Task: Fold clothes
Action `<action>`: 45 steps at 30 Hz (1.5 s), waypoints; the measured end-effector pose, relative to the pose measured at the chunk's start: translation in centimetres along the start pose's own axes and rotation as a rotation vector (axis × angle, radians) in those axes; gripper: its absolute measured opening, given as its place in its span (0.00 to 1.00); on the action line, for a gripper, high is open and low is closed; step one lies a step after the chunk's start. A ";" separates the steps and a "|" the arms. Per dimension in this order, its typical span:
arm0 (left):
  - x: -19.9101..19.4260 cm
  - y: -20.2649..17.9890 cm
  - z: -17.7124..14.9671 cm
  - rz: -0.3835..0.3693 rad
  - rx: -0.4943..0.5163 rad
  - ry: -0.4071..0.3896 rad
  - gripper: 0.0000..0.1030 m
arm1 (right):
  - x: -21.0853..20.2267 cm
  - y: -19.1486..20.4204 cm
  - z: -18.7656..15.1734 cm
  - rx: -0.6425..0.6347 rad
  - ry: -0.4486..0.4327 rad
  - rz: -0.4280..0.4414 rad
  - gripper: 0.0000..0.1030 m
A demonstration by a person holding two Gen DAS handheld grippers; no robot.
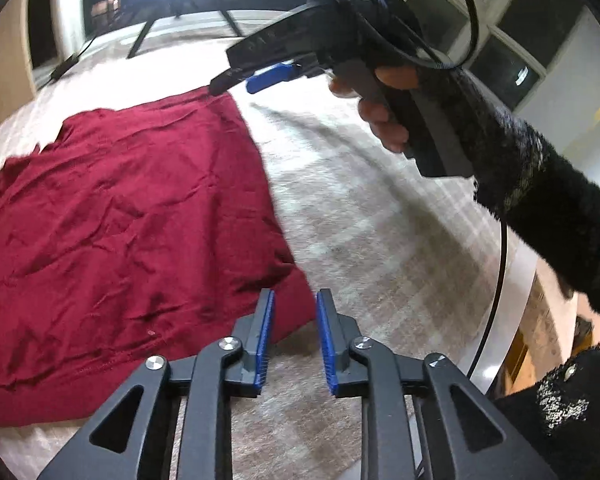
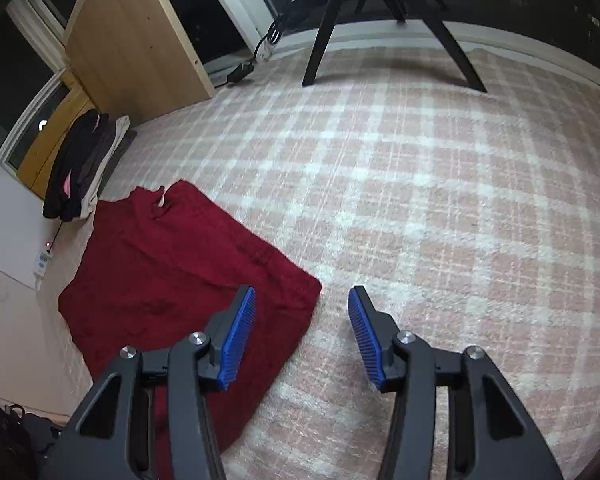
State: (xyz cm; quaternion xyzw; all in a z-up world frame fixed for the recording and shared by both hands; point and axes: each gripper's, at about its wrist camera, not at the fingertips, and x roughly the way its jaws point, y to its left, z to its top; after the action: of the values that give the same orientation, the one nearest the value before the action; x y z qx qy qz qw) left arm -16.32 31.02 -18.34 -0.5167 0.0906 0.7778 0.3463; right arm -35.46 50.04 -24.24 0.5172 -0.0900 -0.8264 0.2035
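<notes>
A dark red garment [image 1: 132, 216] lies spread flat on a plaid carpet; in the right wrist view it [image 2: 180, 280] lies at the lower left with its collar at the far end. My left gripper [image 1: 295, 300] is open and empty, just above the garment's near right corner. My right gripper [image 2: 302, 300] is open and empty, above the garment's right corner. In the left wrist view the right gripper [image 1: 236, 80] is held in a hand over the garment's far right corner, with one blue pad showing.
A pink and white plaid carpet [image 2: 440, 200] covers the floor. A pile of dark clothes [image 2: 80, 168] lies by a wooden cabinet [image 2: 132, 40] at the far left. Black tripod legs [image 2: 380, 40] stand at the far edge. A power strip and cable [image 2: 256, 60] lie near the wall.
</notes>
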 end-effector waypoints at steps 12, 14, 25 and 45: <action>1.6 0.2 1.1 -0.020 0.018 0.007 0.04 | 1.5 0.7 1.2 0.064 -0.011 0.062 0.06; -0.1 1.5 0.9 -0.070 -0.038 -0.038 0.04 | 0.2 1.6 1.9 0.081 -0.050 0.068 0.06; -12.8 14.0 -6.1 -0.169 -0.325 -0.323 0.04 | -0.8 18.5 9.1 -0.020 -0.147 0.137 0.06; -14.6 29.5 -18.5 -0.186 -0.564 -0.302 0.04 | 19.2 38.4 12.0 -0.217 0.143 -0.011 0.16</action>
State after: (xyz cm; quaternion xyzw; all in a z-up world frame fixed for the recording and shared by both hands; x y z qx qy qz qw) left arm -17.99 -6.63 -20.40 -0.4772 -0.2283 0.8049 0.2686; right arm -44.15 6.49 -20.78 0.5503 0.0176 -0.7934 0.2597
